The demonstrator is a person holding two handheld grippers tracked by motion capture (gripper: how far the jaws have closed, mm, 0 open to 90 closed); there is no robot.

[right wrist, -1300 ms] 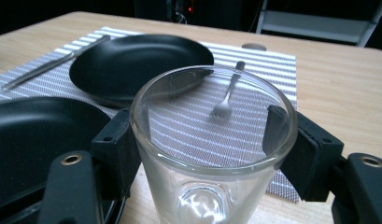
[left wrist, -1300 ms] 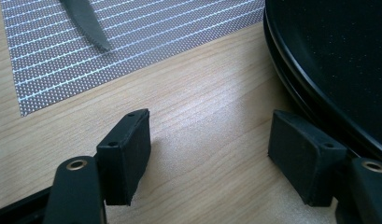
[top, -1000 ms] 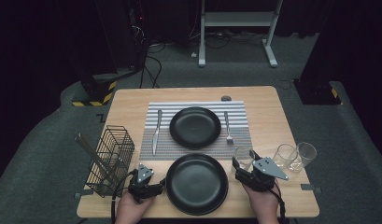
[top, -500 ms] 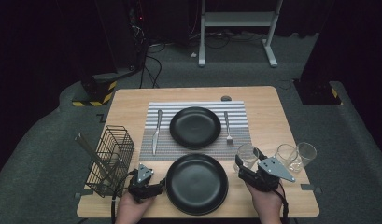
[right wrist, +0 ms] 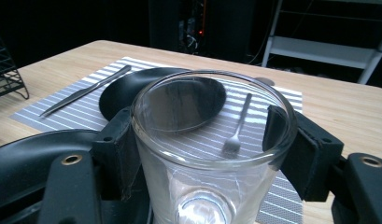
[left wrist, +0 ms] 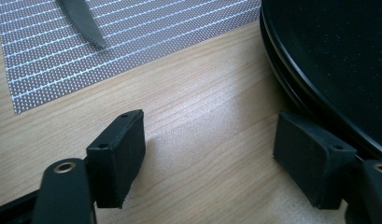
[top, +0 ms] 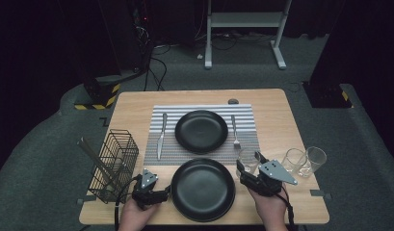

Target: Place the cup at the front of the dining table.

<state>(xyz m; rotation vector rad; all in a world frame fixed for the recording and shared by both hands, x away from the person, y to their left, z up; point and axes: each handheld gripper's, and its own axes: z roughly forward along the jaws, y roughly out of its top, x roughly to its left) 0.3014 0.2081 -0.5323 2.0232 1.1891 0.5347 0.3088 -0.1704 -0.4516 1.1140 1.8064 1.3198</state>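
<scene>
Observer: left side first. What can go wrong?

Operator: Left tool [top: 163, 193] lies low on the worktop [top: 276, 120], released. Its jaws have just been opening, with bare wood between the pads [left wrist: 118, 154]. One pad sits just beside the rim of the near plate [top: 203, 189]. A push rightward would likely shove that plate toward the glass.

Observer: and the right?

Operator: Right tool [top: 248, 161] brackets the glass [right wrist: 202, 154], which stands on the worktop just right of the plate. Pads sit at both walls — cannot tell whether they press yet. Hold is high, near the rim — the smooth wall could slip, or the glass could tilt on lifting. A swing right could strike the nearest spare glass [top: 294, 161].
</scene>
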